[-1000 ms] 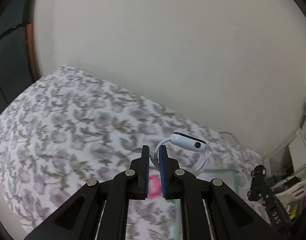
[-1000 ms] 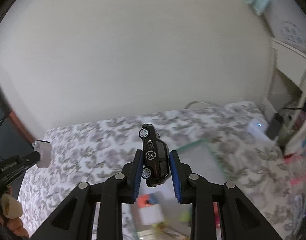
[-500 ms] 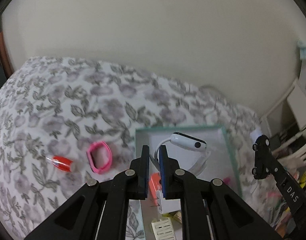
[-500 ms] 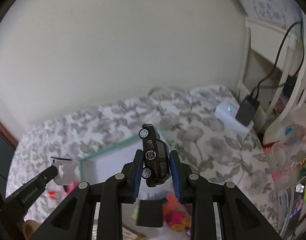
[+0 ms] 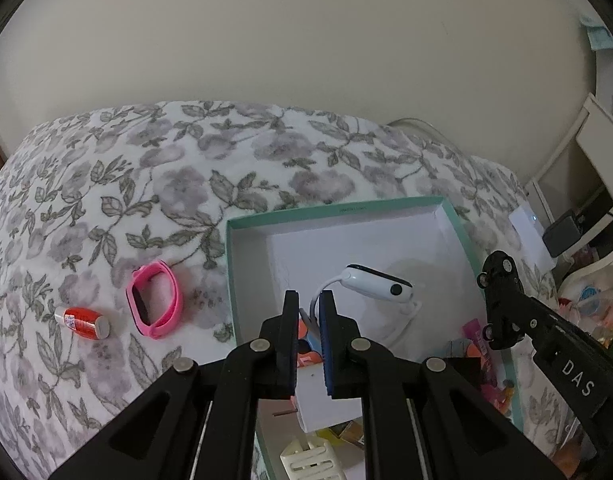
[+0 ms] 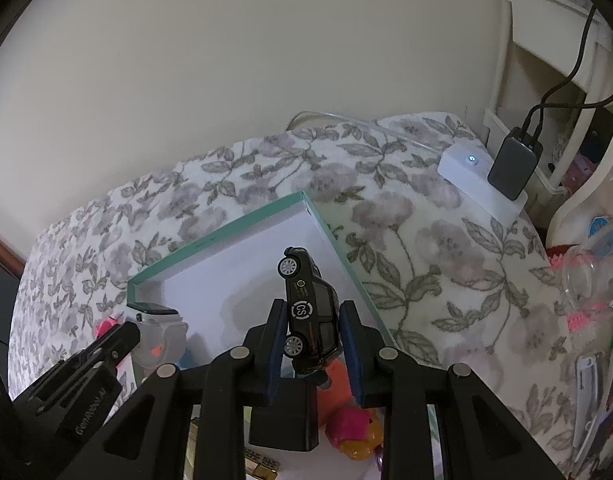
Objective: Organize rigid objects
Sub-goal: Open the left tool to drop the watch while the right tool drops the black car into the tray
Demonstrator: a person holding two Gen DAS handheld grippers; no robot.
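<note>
**Two grippers, each loaded, above the teal box**

Two jaws of the right gripper (image 6: 313, 354) are clamped on the flanks of a black toy car (image 6: 309, 312). The car's long axis runs straight out along the fingers, one end toward the far wall and its wheels facing left in the right wrist view. It hangs over the white floor of the teal-rimmed box (image 6: 322, 220).

The left gripper (image 5: 308, 338) is pinched nearly closed on the strap of a white smartwatch (image 5: 376, 288). The watch body juts out to the right of the fingers, its long axis crosswise, above the same box (image 5: 348, 210).

On the floral bedspread (image 5: 154, 184) left of the box lie a pink band (image 5: 154, 304) and, just beyond it, a small red tube (image 5: 81, 322).
</note>
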